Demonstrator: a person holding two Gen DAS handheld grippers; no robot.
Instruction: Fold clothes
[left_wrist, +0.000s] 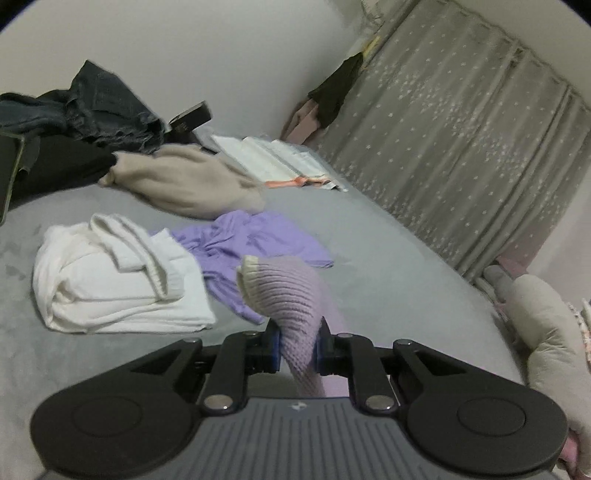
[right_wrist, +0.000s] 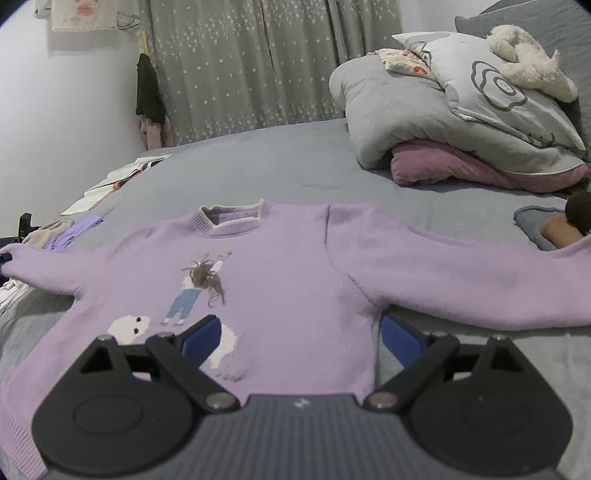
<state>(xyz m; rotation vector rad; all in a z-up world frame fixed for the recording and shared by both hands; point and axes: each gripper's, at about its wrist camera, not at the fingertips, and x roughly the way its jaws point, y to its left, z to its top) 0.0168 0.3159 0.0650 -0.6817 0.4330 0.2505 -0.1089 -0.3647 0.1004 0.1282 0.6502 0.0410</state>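
Note:
A lilac knit sweater (right_wrist: 280, 266) with a girl and white dog picture lies flat, front up, on the grey bed (right_wrist: 280, 166), both sleeves spread out. My left gripper (left_wrist: 297, 345) is shut on the sweater's left sleeve cuff (left_wrist: 284, 291), lifting it off the bed; the cuff has a cream edge. That gripper shows as a dark tip at the sleeve end in the right wrist view (right_wrist: 5, 257). My right gripper (right_wrist: 301, 336) is open and empty, hovering over the sweater's lower right hem.
A folded white garment (left_wrist: 110, 280), a purple garment (left_wrist: 251, 243), a beige garment (left_wrist: 192, 184), dark jeans (left_wrist: 107, 107) and open books (left_wrist: 273, 158) lie on the bed. Piled quilts and pillows (right_wrist: 461, 122) sit at the head. A star-print curtain (right_wrist: 240, 66) hangs behind.

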